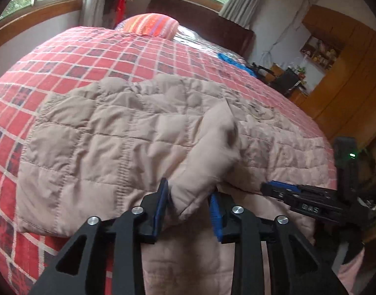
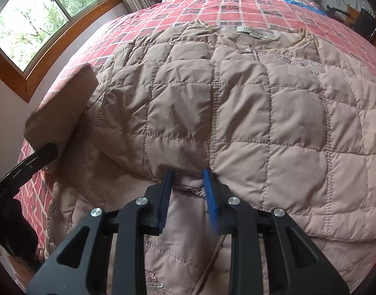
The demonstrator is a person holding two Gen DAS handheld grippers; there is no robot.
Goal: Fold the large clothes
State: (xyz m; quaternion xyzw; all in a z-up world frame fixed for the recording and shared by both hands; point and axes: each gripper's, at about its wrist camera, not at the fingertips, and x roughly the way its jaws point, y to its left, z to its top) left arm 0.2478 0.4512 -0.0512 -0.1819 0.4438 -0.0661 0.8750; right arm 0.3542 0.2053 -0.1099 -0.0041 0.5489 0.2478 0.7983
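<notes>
The quilted jacket (image 2: 237, 113) lies spread on the bed (image 2: 249, 7), collar far; each claw, left claw (image 1: 190, 199) and right claw (image 2: 186, 186), grasps its near hem, fold axis running forward.

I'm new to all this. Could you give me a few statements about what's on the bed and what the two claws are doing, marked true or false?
1. A beige quilted jacket lies on a red checked bedspread. True.
2. The left gripper has jacket fabric between its fingers. True.
3. The right gripper hangs far from the jacket. False: fabric sits between its fingers too.
4. The striped orange pillow lies on the jacket. False: it lies apart, at the far end.
</notes>
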